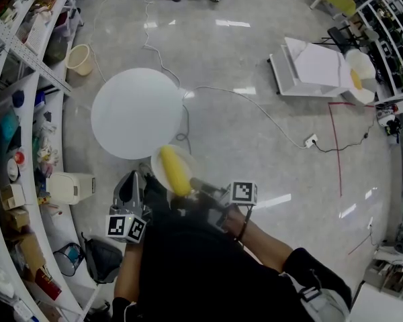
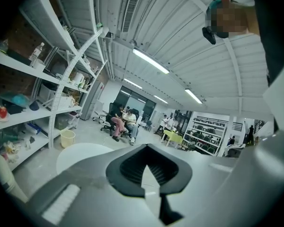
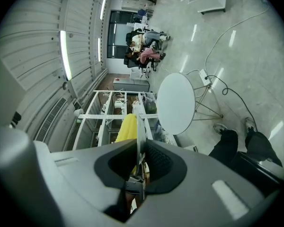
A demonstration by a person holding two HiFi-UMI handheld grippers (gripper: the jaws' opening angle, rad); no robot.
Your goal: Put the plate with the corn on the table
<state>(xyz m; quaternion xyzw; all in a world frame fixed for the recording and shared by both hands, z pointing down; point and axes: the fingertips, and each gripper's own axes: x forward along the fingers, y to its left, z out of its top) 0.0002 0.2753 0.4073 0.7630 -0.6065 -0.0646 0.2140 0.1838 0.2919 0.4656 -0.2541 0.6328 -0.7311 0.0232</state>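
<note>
The right claw (image 3: 137, 148) pinches the rim of the plate (image 1: 157, 170) in the air beside the table (image 1: 131, 113), and the left claw (image 2: 149, 174) is closed and empty, so any tilt could roll the loose corn (image 1: 175, 170) onto the floor (image 1: 255, 146).
</note>
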